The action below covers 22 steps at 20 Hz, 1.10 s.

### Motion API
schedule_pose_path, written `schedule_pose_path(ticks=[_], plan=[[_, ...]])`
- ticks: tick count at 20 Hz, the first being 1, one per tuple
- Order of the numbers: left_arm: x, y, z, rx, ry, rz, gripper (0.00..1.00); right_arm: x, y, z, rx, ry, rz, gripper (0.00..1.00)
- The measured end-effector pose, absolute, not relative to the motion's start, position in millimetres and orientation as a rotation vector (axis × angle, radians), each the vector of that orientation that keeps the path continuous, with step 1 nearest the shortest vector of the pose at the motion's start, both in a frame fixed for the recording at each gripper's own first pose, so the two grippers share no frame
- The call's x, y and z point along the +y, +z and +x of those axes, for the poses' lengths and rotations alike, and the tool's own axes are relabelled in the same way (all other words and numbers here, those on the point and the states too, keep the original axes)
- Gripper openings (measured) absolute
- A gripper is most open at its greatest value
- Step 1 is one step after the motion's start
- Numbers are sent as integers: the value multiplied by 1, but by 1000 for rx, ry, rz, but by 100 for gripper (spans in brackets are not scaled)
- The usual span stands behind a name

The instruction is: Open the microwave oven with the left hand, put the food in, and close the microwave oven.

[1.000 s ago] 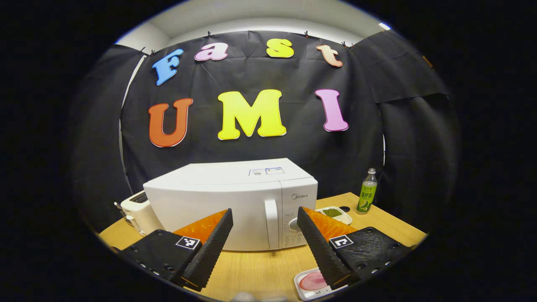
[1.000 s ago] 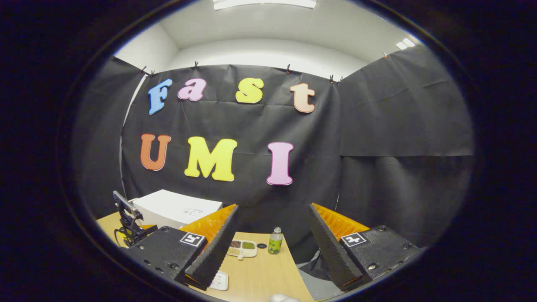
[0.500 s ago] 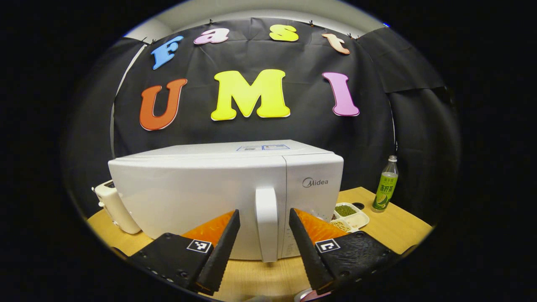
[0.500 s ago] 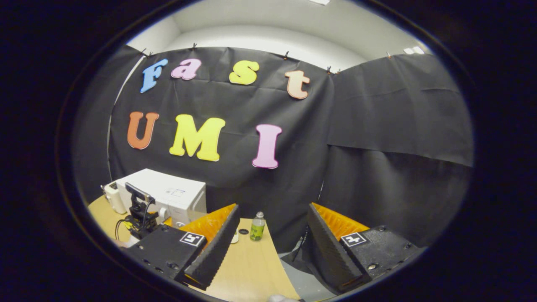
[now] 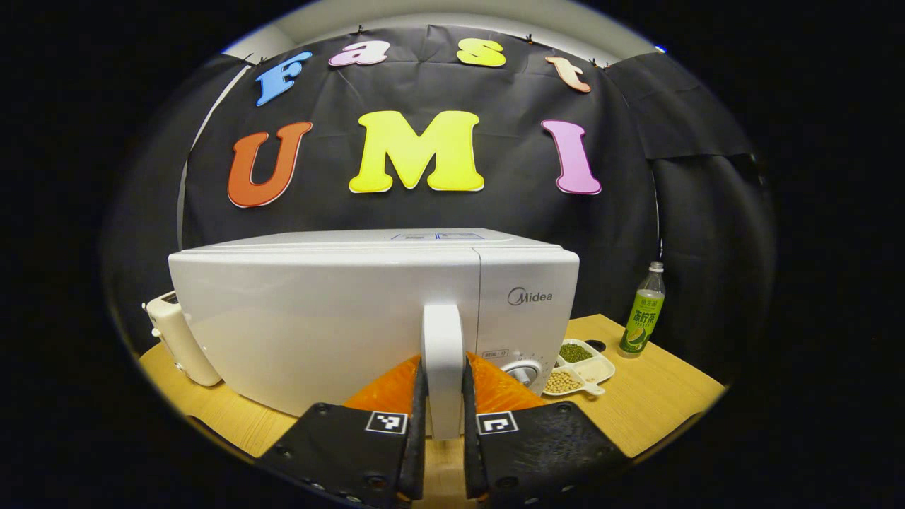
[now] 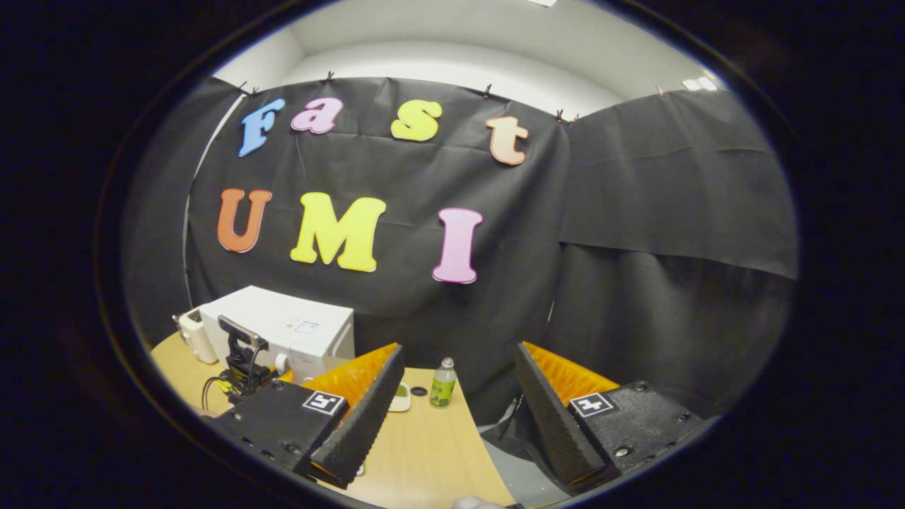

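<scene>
Microwave oven [image 5: 339, 318] sits on the wooden table [image 5: 657, 403] with its door closed, and the left gripper [image 5: 442, 431] has its jaws pinching the door handle [image 5: 442, 353], so the pull, loading and closing are all left to do. The right gripper [image 6: 452, 417], jaws spread and empty, hovers off the table's right end. Which food is meant is unclear; a divided dish of beans [image 5: 576, 367] sits beside the oven.

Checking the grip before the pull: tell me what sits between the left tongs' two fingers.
The microwave door's handle stands between the left tongs' fingers, both pressed against it, in the left gripper view.
</scene>
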State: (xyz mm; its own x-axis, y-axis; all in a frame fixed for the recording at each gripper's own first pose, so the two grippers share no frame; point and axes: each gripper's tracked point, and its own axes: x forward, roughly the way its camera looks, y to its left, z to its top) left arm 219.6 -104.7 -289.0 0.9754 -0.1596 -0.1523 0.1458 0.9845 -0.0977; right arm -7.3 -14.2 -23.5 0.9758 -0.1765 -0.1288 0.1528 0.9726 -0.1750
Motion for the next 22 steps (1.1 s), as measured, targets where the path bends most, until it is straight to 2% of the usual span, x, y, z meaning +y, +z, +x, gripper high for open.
schedule_pose_path(ticks=[1, 2, 3, 4, 5, 7, 8, 9, 10, 11, 12, 13, 16, 17, 20, 21, 22], plan=[[-104, -289, 217, 163, -149, -83, 20, -14, -25, -8, 146, -165, -160, 97], [-104, -288, 220, 160, -142, -83, 16, -12, -24, -8, 146, -164, -157, 100], [-103, -289, 221, 165, -137, -85, 16, -11, -24, -9, 145, -163, -155, 96], [-104, -289, 219, 162, -136, -82, 11, -8, -24, -10, 146, -155, -149, 96], [-103, -289, 218, 162, -138, -84, 11, -6, -26, -10, 155, -149, -147, 100], [-104, -290, 216, 166, -143, -73, 7, -6, -24, -12, 154, -151, -141, 96], [-103, -287, 218, 158, -152, -65, 7, -6, -23, -13, 155, -152, -141, 100], [-104, -289, 217, 167, -165, -79, 7, -6, -23, -16, 152, -152, -149, 96], [-105, -290, 215, 169, -177, -88, 7, -6, -21, -18, 147, -155, -159, 100], [-104, -291, 213, 177, -182, -87, 7, -7, -18, -20, 141, -155, -166, 96], [-102, -290, 203, 175, -175, -90, 7, -7, -14, -20, 137, -154, -169, 100], [-100, -292, 193, 170, -171, -76, 7, -7, -14, -20, 133, -152, -173, 96], [-91, -293, 162, 160, -192, -70, 7, -1, -16, -23, 134, -132, -182, 96], [-87, -294, 153, 175, -209, -86, 7, 3, -19, -23, 136, -121, -178, 100], [-72, -295, 122, 180, -232, -58, 7, 18, -23, -24, 147, -80, -155, 100], [-66, -294, 112, 173, -230, -63, 7, 23, -26, -23, 149, -66, -152, 96], [-62, -296, 105, 180, -228, -78, 8, 27, -26, -25, 148, -53, -150, 100]])
